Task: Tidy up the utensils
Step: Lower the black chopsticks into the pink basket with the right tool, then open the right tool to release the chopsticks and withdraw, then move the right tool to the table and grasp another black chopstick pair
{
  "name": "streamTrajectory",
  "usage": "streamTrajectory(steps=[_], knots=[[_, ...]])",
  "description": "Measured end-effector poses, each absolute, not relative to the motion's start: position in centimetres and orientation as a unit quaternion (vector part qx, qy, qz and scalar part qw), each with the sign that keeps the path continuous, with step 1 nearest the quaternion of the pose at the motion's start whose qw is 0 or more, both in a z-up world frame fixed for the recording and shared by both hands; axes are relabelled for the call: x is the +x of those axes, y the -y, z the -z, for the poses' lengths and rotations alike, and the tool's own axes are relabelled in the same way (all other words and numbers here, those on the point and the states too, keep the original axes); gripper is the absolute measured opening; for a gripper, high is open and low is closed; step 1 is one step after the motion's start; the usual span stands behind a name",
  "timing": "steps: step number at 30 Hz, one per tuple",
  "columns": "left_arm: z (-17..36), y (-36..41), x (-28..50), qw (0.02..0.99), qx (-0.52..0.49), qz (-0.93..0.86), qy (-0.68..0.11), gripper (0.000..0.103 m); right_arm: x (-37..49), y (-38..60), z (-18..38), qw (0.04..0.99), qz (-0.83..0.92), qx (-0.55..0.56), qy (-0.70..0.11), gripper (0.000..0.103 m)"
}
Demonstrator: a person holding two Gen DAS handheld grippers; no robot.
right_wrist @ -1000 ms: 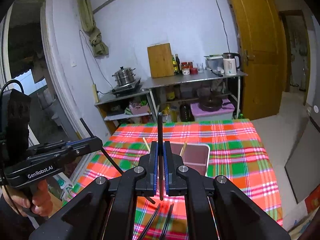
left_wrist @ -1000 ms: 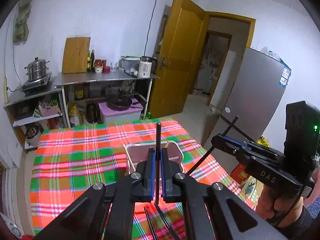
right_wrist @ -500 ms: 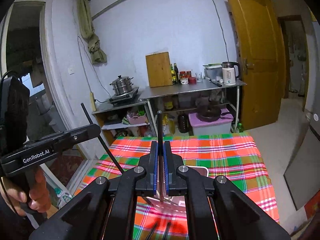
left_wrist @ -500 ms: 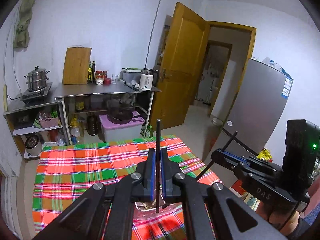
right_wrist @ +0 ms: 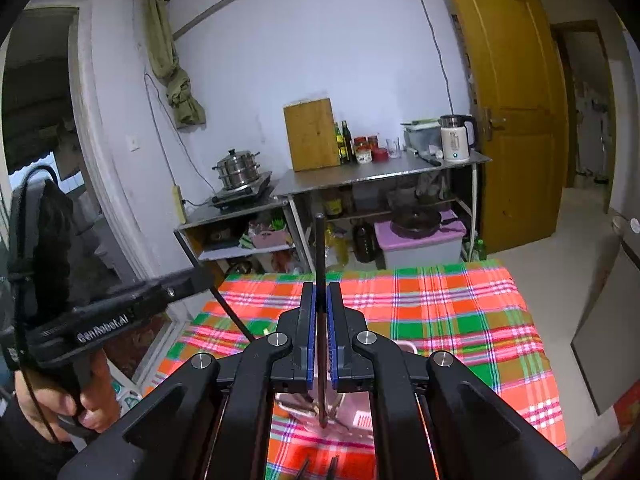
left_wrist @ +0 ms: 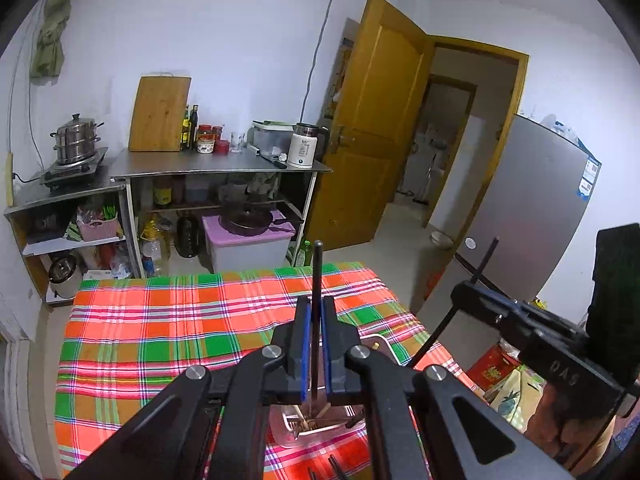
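Observation:
My left gripper (left_wrist: 314, 312) is shut on a black chopstick (left_wrist: 317, 272) that stands upright between its blue pads. My right gripper (right_wrist: 320, 300) is shut on a second black chopstick (right_wrist: 319, 248), also upright. Both are held above the clear utensil box (left_wrist: 384, 344), which sits on the plaid tablecloth (left_wrist: 160, 320) and is mostly hidden behind the jaws. Wooden chopsticks (left_wrist: 302, 418) lie in the box. The box also shows in the right wrist view (right_wrist: 360, 416). The right gripper shows at the right of the left wrist view (left_wrist: 472, 292). The left gripper shows in the right wrist view (right_wrist: 200, 276).
More black chopsticks (left_wrist: 334, 466) lie on the cloth near the front edge. A steel shelf (left_wrist: 216, 168) with a kettle, jars and cutting board stands behind the table. A yellow door (left_wrist: 376, 120) is open at the right, next to a grey fridge (left_wrist: 532, 208).
Both grippers have risen and pulled back with their chopsticks. The box has slid down the views and is now mostly hidden behind the jaws.

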State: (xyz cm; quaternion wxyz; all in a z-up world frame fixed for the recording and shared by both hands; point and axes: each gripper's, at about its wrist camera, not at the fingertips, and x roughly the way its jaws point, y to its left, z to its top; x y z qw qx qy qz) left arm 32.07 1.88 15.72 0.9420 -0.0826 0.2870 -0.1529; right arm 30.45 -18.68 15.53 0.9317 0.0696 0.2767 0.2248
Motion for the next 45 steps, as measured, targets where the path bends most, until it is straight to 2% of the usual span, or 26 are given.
streamTrajectory(steps=[7,17,20,23,25,26,36,45], knots=[[-14.0,-1.6,32.6,0.936,-0.088,0.156,-0.302,0.005,31.2,18.1,-14.6,0.929,-0.221,0.066,-0.289,0.005],[-8.8,-2.1,33.5,0.919,-0.091,0.149,-0.354,0.005,32.2,17.4,-8.8,0.909,-0.217,0.064,-0.35,0.005],[-8.3,-2.6,33.4,0.918,-0.092,0.141,-0.359,0.007,32.3,17.4,-7.5,0.903,-0.215,0.062,-0.366,0.006],[-8.5,-3.3,32.7,0.923,-0.099,0.138,-0.346,0.027,31.8,17.8,-7.4,0.906,-0.211,0.066,-0.362,0.018],[-9.1,-3.8,32.2,0.927,-0.106,0.138,-0.333,0.041,31.4,18.2,-7.8,0.907,-0.214,0.071,-0.356,0.02],[-9.4,-4.0,31.7,0.929,-0.11,0.138,-0.325,0.042,31.2,18.4,-8.0,0.908,-0.214,0.07,-0.352,0.02],[-11.8,-3.9,26.0,0.946,-0.09,0.132,-0.281,0.042,26.8,20.5,-9.8,0.918,-0.214,0.093,-0.322,0.02],[-8.8,-2.6,20.0,0.943,-0.081,0.134,-0.293,0.042,20.8,21.8,-8.1,0.914,-0.22,0.088,-0.329,0.02]])
